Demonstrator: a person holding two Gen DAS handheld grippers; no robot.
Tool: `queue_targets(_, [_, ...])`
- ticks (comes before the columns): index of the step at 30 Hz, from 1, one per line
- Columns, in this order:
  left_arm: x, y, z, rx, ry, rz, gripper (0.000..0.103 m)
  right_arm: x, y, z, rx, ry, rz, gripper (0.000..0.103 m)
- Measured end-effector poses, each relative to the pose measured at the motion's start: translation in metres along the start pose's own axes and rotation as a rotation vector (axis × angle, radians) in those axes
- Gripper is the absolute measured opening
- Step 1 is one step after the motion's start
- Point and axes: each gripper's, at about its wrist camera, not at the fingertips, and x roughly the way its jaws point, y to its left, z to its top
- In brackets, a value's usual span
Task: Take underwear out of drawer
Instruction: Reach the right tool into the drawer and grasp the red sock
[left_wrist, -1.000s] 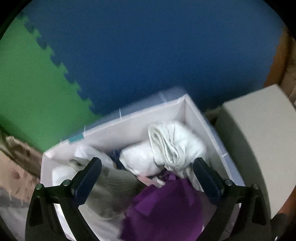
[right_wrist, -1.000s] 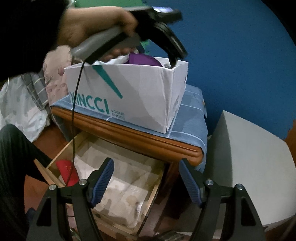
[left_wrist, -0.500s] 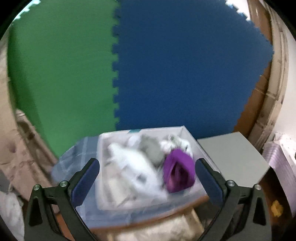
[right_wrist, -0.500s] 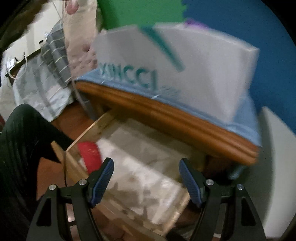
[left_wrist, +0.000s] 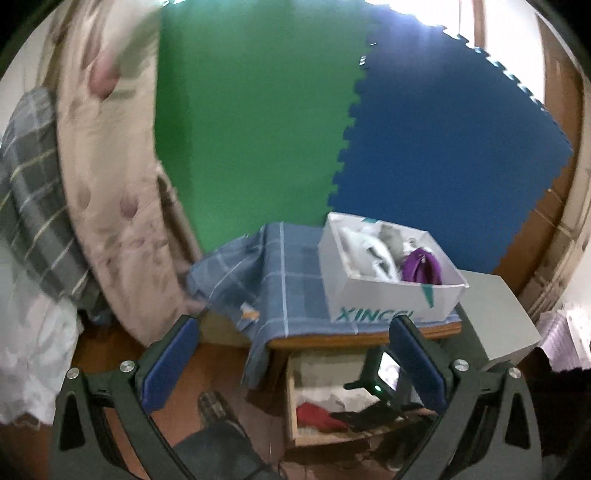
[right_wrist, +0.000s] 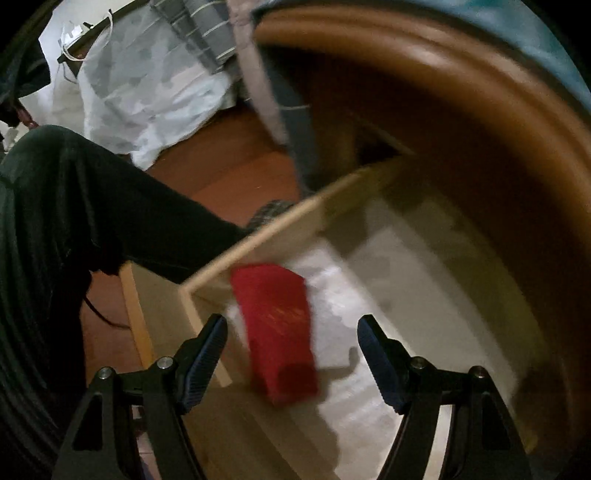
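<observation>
A folded red piece of underwear (right_wrist: 272, 306) lies at the near left corner of the open wooden drawer (right_wrist: 266, 240), on its pale liner. My right gripper (right_wrist: 291, 330) points steeply down just above it, jaws open, with the red cloth showing between the fingers and nothing gripped. In the left wrist view the same red underwear (left_wrist: 314, 413) lies in the drawer (left_wrist: 291, 402), and the right gripper's body (left_wrist: 380, 384) hangs over it. My left gripper (left_wrist: 293, 350) is open and empty, held well back from the nightstand.
A white shoe box (left_wrist: 391, 295) of folded clothes, one purple, stands on the blue checked cloth (left_wrist: 280, 284) on the nightstand. A grey cabinet (left_wrist: 495, 317) is at the right. Bedding (left_wrist: 110, 184) is at the left. The person's dark trouser leg (right_wrist: 74, 221) is beside the drawer.
My left gripper has pulled far back from the shoe box, which now looks small. My right gripper has dropped and tipped down into the drawer, over the red underwear.
</observation>
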Motion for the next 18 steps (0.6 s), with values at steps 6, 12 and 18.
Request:
queue_targets(6, [0.008,0.028,-0.026,-0.108,0.037,-0.021,0.102,0.038,0.002,0.019,0.020,0.119,0.104,0.075])
queue_targets(12, [0.015,0.041,-0.037,-0.170,0.052,-0.049,0.102,0.076,-0.010,0.018,0.093,0.237,0.222,0.076])
queue_targets(18, [0.018,0.046,-0.041,-0.226,0.055,-0.073,0.102,0.081,-0.019,0.015,0.088,0.241,0.164,0.028])
